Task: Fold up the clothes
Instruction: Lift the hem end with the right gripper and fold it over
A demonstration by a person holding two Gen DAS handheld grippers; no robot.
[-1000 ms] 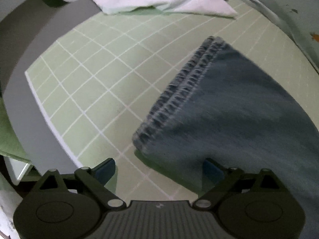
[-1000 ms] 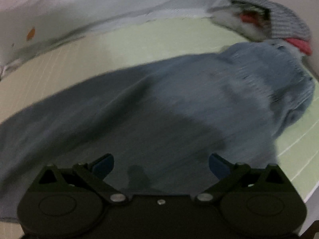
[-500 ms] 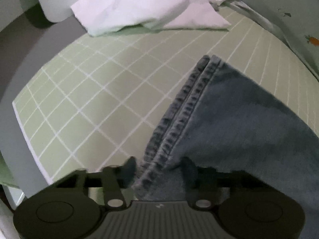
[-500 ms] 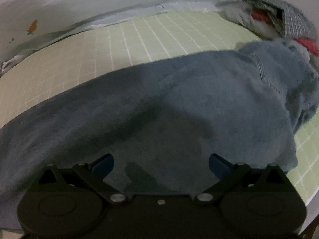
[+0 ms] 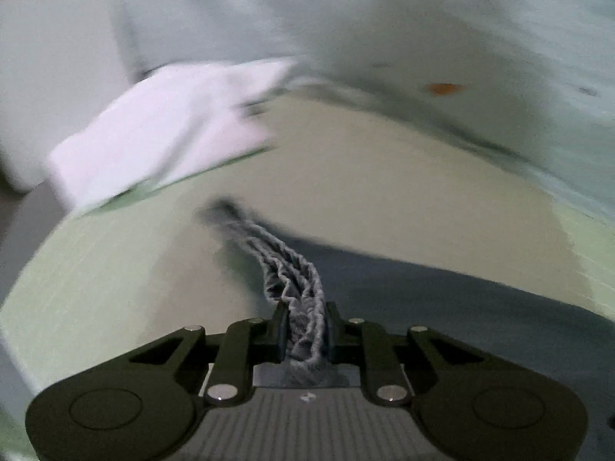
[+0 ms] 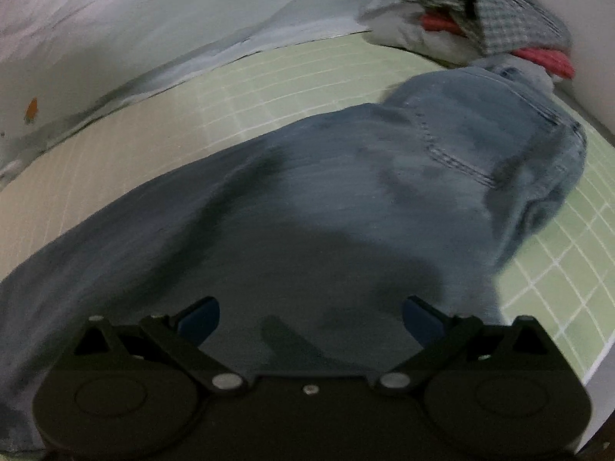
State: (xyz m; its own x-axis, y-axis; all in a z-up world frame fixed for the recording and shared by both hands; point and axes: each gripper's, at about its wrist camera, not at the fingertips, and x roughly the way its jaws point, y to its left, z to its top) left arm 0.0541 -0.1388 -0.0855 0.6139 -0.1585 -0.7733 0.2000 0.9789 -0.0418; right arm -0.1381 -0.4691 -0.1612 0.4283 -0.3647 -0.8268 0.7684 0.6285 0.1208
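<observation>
A: What forms the left gripper (image 5: 305, 332)?
B: A matte black body with two round housings, silver pivot screws, hinged link arms and a ribbed grey centre plate.
A: And the right gripper (image 6: 311, 319)?
B: The same black linkage and screws, with blue fingertips (image 6: 200, 317).
</observation>
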